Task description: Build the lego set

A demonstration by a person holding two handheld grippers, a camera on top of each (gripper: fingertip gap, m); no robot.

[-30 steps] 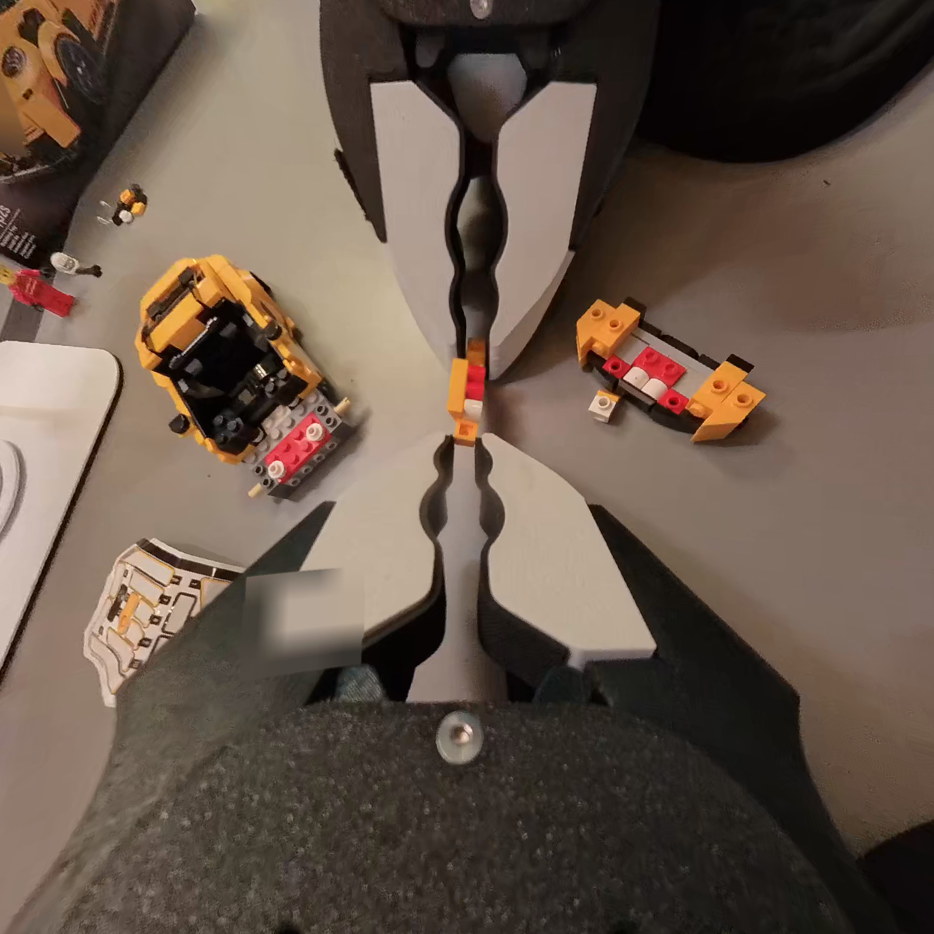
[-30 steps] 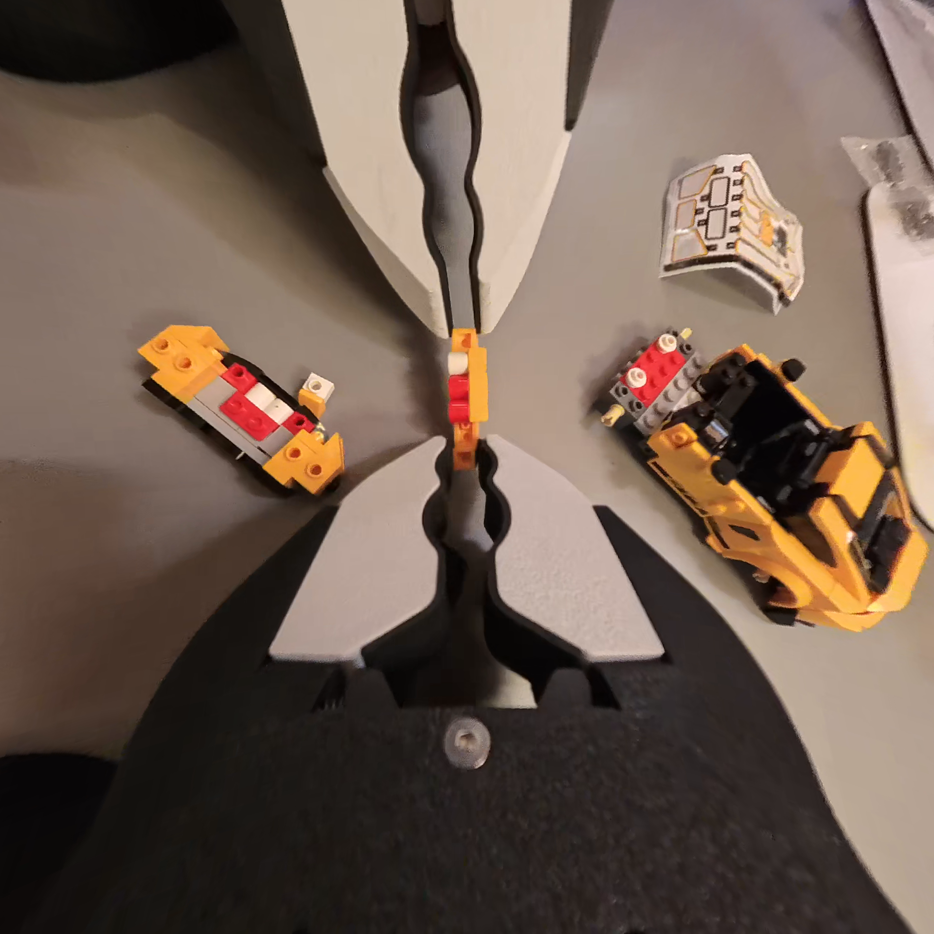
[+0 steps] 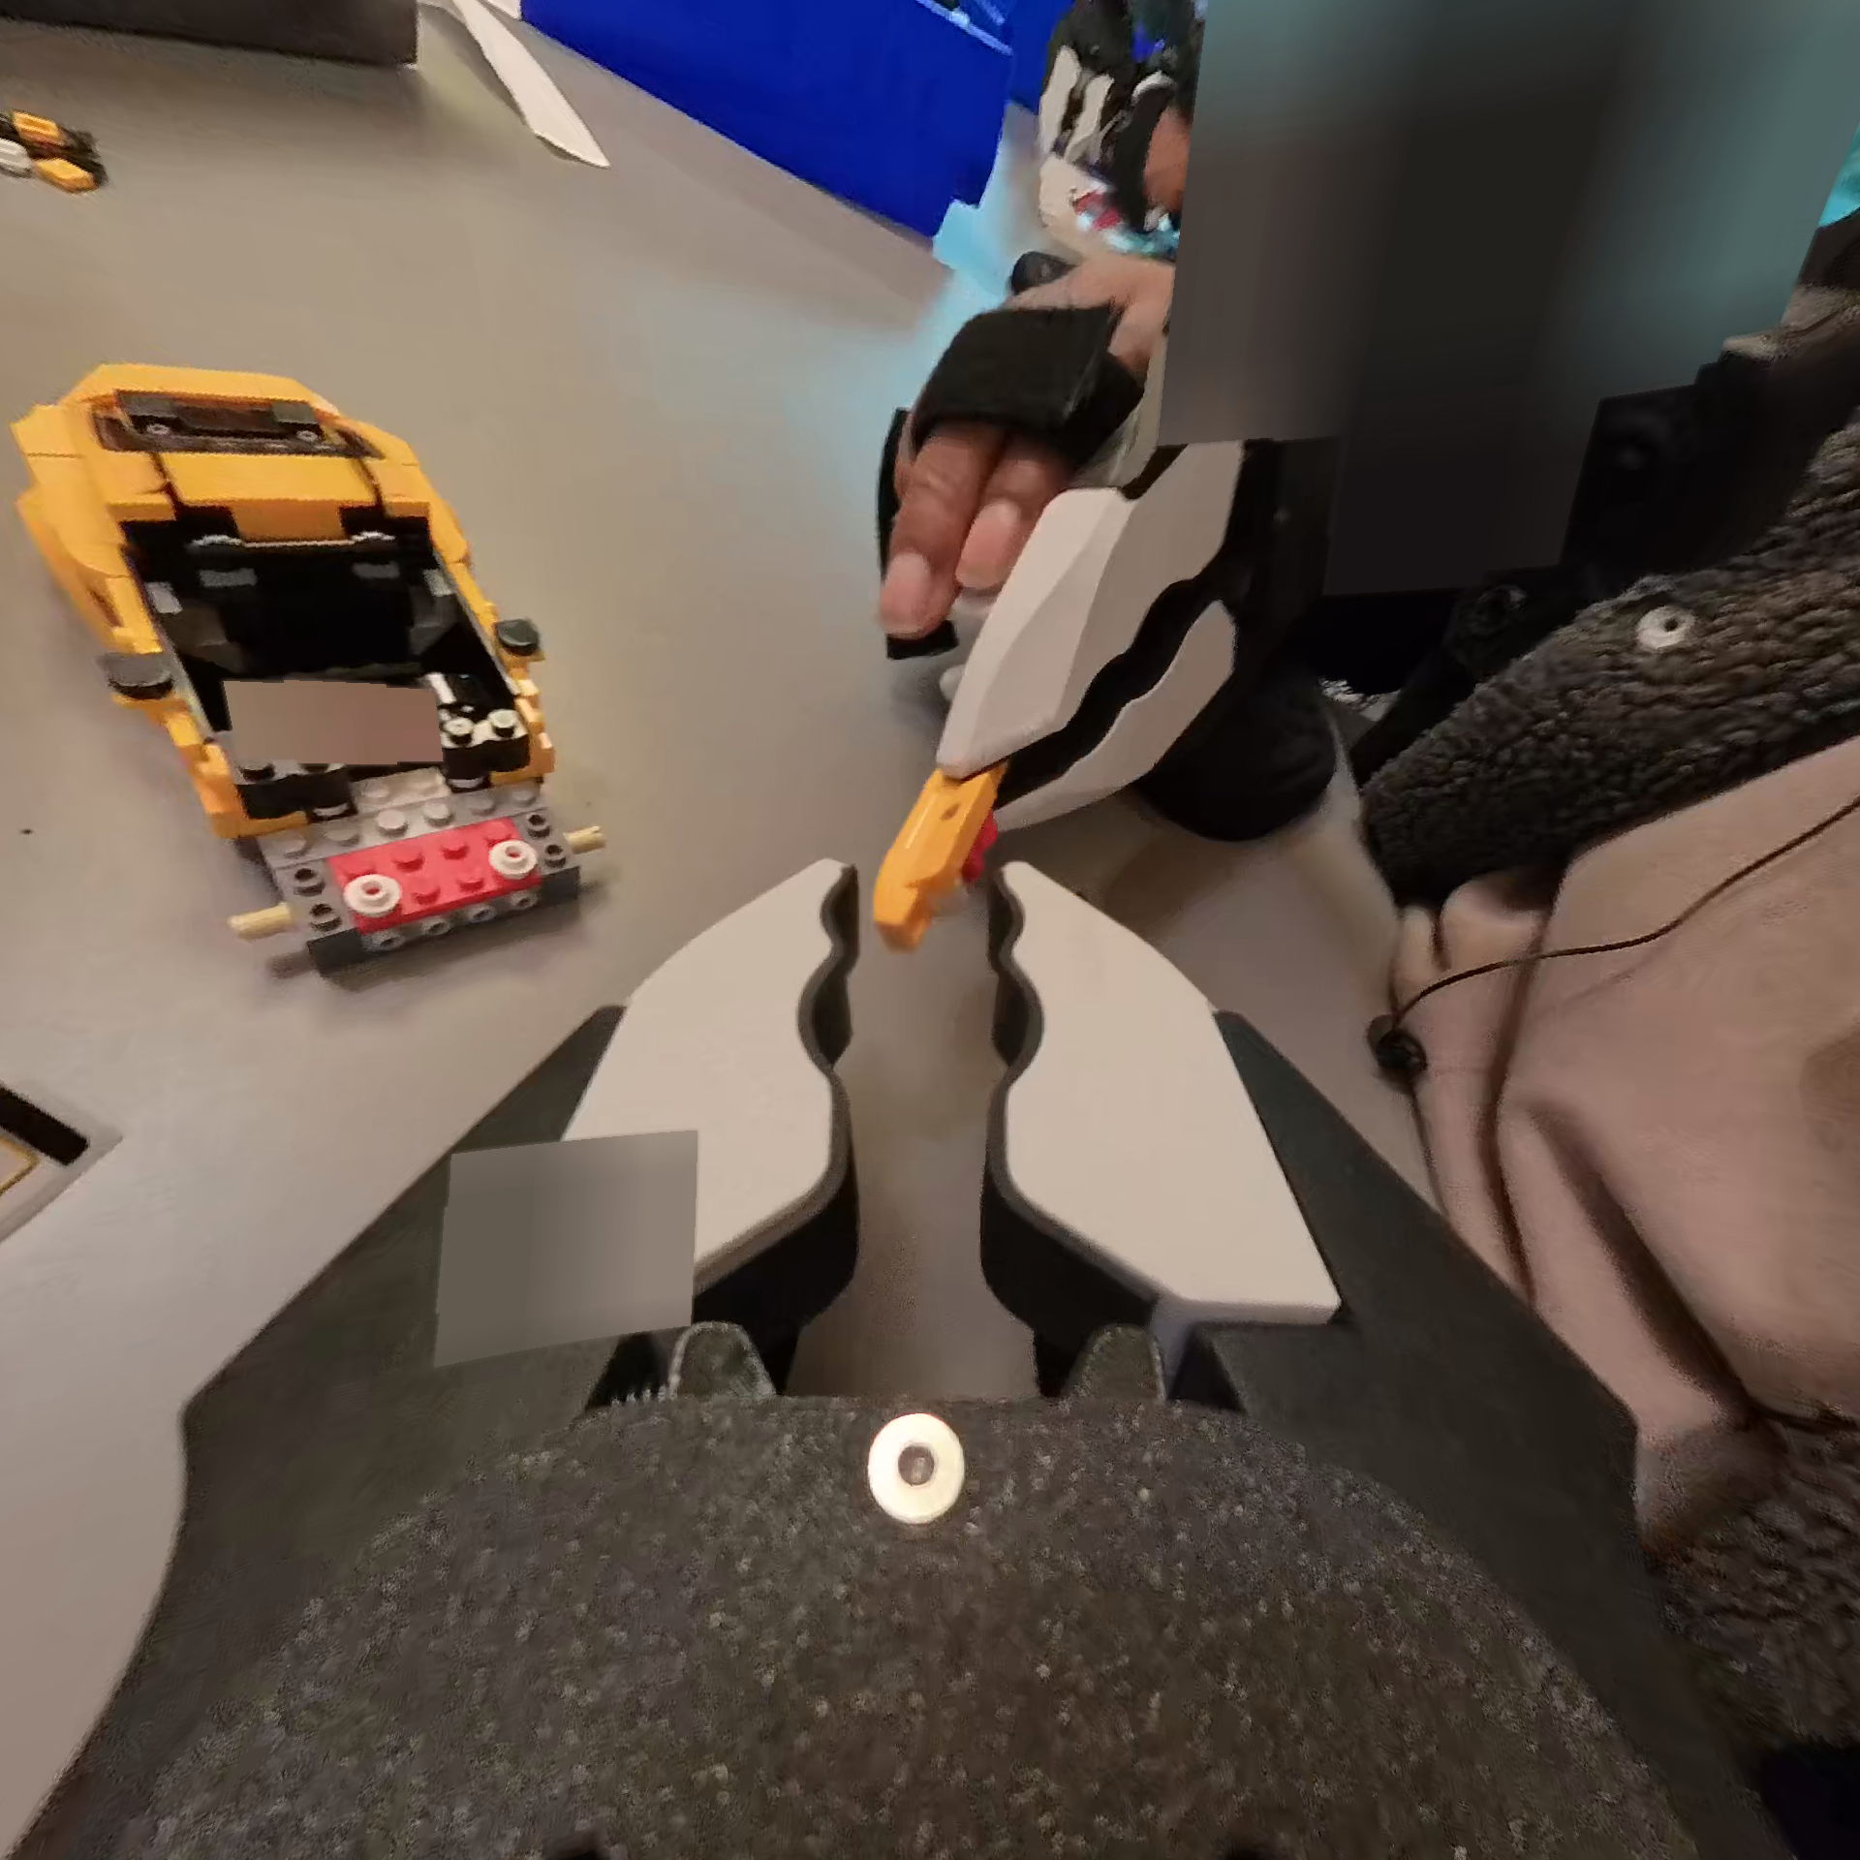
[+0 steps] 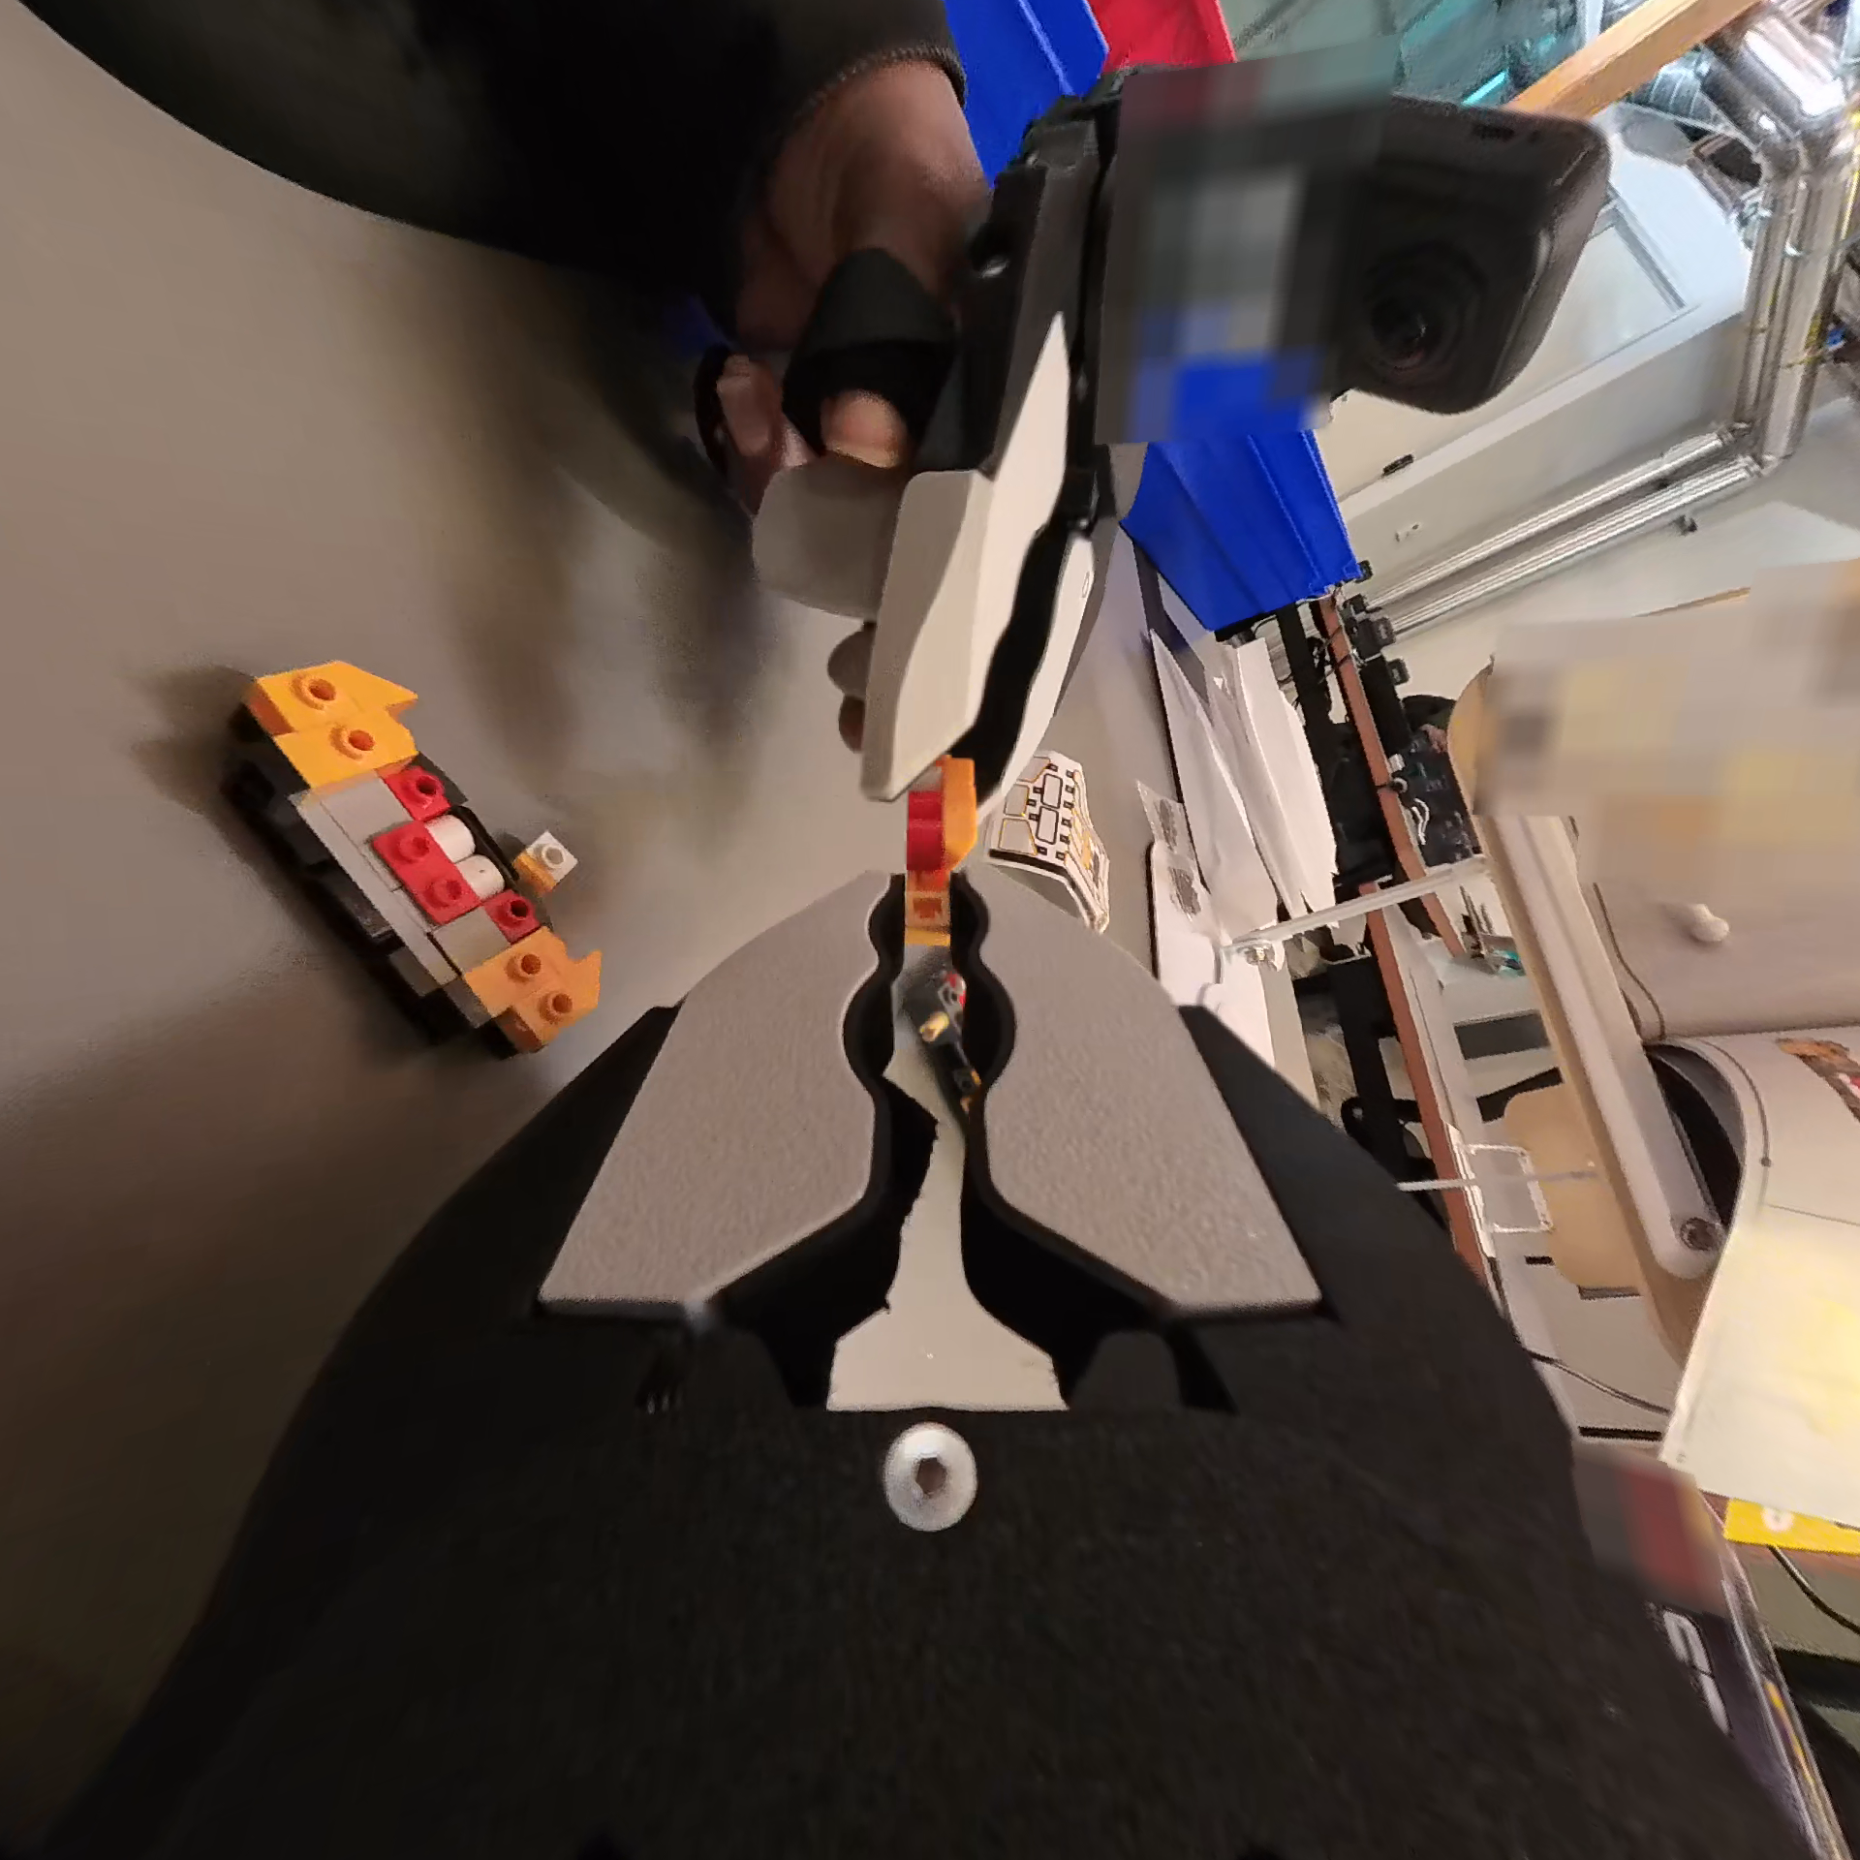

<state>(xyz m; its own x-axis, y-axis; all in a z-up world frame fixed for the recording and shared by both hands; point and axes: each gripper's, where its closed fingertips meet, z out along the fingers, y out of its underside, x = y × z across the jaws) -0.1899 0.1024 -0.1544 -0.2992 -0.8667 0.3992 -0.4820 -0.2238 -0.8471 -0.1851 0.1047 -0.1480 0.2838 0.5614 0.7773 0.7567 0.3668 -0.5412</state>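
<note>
The small orange-and-red sub-assembly [image 4: 938, 835] is in the air above the grey table [image 3: 654, 503], on the side where the person's beige-clad body shows, not resting on anything. Its long axis runs straight from one gripper's tips to the other's, so the two tools face each other along it. The right gripper [image 4: 926, 891] is clenched on one end of the stack, with the rest sticking out past its tips. The free end points into the mouth of the left gripper [image 3: 921, 876], whose jaws stand apart on either side of it; I cannot tell whether either finger touches the piece. The left tool is therefore the nearer free one, and the coming move probably needs it to close squarely across the stack's narrow width without twisting it out of the right one's pinch. The roofless yellow car body [image 3: 272, 604] sits on the table well off to the left gripper's left. The flat orange, red and grey assembly [image 4: 413, 856] lies well apart on the other side. A curled sticker sheet [image 4: 1052, 835] lies farther out towards the far edge.
</note>
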